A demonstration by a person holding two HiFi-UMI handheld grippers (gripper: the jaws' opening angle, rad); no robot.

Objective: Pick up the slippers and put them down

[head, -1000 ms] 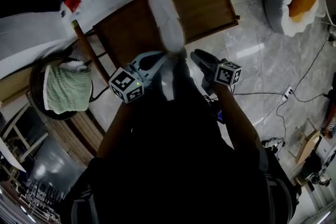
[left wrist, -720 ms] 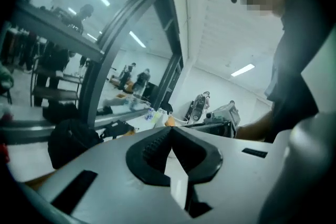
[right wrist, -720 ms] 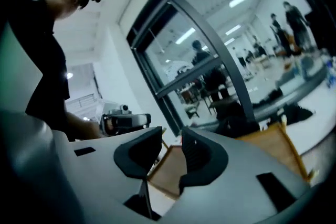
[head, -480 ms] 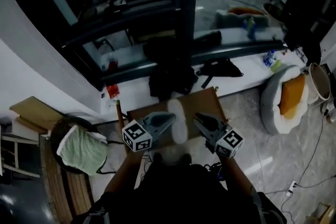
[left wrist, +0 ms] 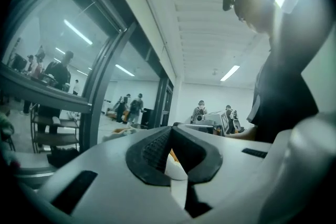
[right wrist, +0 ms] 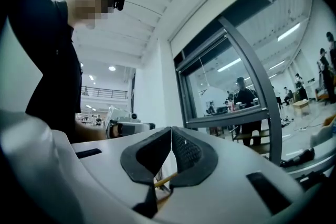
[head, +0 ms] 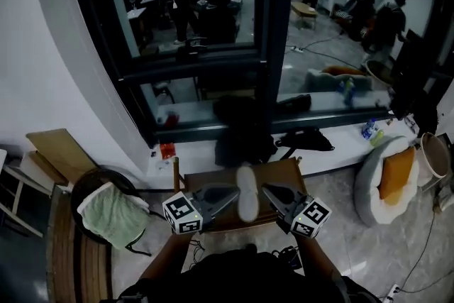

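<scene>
The person's dark torso fills the bottom of the head view and hides the near edge of the table [head: 273, 172]. Only 1 slipper [head: 246, 193] can be found there.

The left tongs [head: 233, 191] and right tongs [head: 266, 189] are grey moulded plastic, each with a marker cube at the back, and are held level above the table's near half, tips pointing inward. In the left gripper view the ribbed black pads [left wrist: 152, 149] meet at the tip and grip nothing. A white patch shows through the gap behind them, too partial to identify. In the right gripper view the jaws have just closed and the pads [right wrist: 186, 152] touch, empty. A thin tan line crosses the gap below them, and I cannot tell what it is.

The slipper is white, long and rounded. It lies on the brown wooden table about midway between the left and right edges, pointing toward the far edge, with the tongs' tips on either side.

Left of the table, a ribbed green towel [head: 110, 215] drapes a dark round basket [head: 89, 184]. To the right sits a grey pet bed [head: 376, 184] with an orange cushion. Beyond lie dark bags [head: 245, 142] on a white ledge [head: 333, 152], under a black-framed window [head: 266, 46].
</scene>
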